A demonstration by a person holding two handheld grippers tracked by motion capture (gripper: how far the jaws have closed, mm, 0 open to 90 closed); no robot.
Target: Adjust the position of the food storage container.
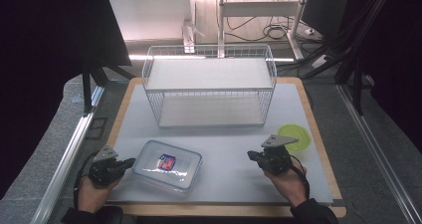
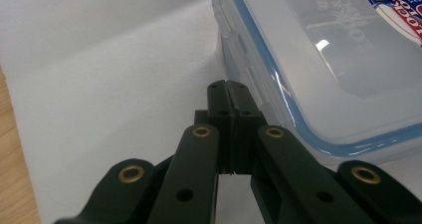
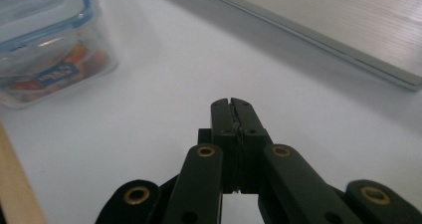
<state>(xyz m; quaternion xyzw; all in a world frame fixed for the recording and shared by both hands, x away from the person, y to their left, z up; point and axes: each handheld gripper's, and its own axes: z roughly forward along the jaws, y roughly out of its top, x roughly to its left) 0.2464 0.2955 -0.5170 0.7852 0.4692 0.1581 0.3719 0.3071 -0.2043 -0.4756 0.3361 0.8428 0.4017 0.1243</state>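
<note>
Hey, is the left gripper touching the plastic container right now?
Cannot tell. In the left gripper view the shut left gripper overlaps the container's side clip; no gap or contact shows.

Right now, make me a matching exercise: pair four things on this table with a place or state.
Things:
1. clear plastic lidded container with blue seal
2. white wire basket shelf
3. round lime-green lid
4. left hand-held gripper

Places or states:
A. far middle of the white mat
B. jaws shut, tips beside the container's side clip
C. near left, sticker on its lid
D. right edge, behind the right hand-held gripper

Pairs: 1-C, 2-A, 3-D, 4-B
</note>
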